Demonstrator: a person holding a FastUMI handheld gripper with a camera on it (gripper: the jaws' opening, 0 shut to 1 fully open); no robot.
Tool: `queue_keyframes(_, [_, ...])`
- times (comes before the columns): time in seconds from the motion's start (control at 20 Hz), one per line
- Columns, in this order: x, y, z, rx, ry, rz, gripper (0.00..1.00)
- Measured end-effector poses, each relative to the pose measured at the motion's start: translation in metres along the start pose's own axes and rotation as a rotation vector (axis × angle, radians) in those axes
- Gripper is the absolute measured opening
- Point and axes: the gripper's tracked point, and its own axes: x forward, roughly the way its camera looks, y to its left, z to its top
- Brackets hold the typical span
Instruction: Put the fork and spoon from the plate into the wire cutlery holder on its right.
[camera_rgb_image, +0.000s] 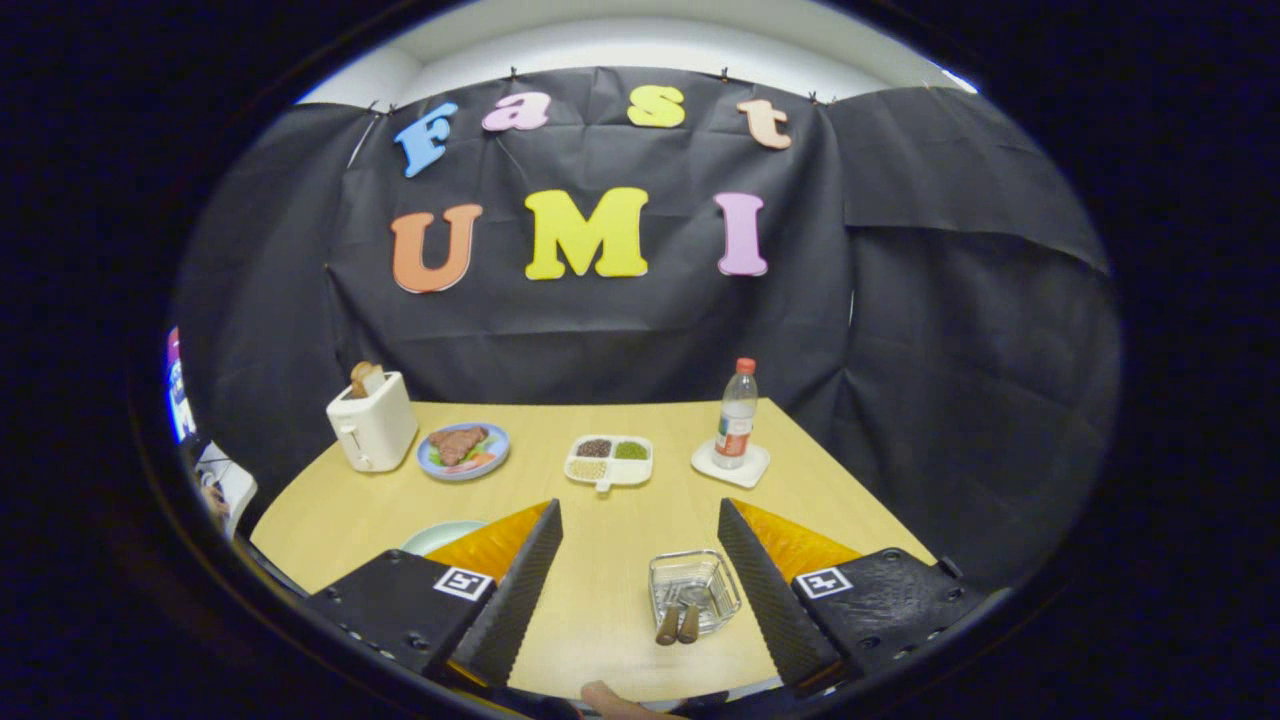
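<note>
Bench (600, 600): pale wood, set against black cloth.

Tool (640, 590): fingers spread wide, holding nothing, raised above the near part of the bench.

Holder (694, 590): small wire basket standing upright on the bench between the fingers, close beside the right one. Two brown handles (678, 624) stood in it, side by side, leaning over its near rim. Judged to be the fork and spoon, though their heads were too small to tell apart.

Plate (440, 534): pale green, mostly hidden behind the left finger, left of the holder. What lay on it could not be told.

Far row, well beyond the fingers, left to right:
- toaster (372, 422), white, with bread (364, 377) standing in its slot;
- blue dish (464, 451) of food;
- white divided tray (609, 461) holding grains or beans in its compartments;
- bottle (737, 416), red cap, upright on a white coaster (731, 466).

Step in hand: judged to be the close of the task, both pieces seemingly lodged in the holder and the tool free.

Next move: if the plate proves bare, only a clean retreat, kept clear of the leaning handles so the light holder is not tipped. If a piece remains, the tool must swing left to the plate and close on its handle.
</note>
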Motion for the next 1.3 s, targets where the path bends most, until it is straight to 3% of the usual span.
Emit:
queue_keyframes(0.45, [-0.053, 0.062, 0.021, 0.027, -0.238, 0.03, 0.95])
queue_keyframes(1.0, [-0.067, 0.109, 0.019, -0.018, -0.267, 0.108, 0.95])
queue_keyframes(1.3, [-0.07, 0.109, 0.02, -0.013, -0.275, 0.101, 0.95])
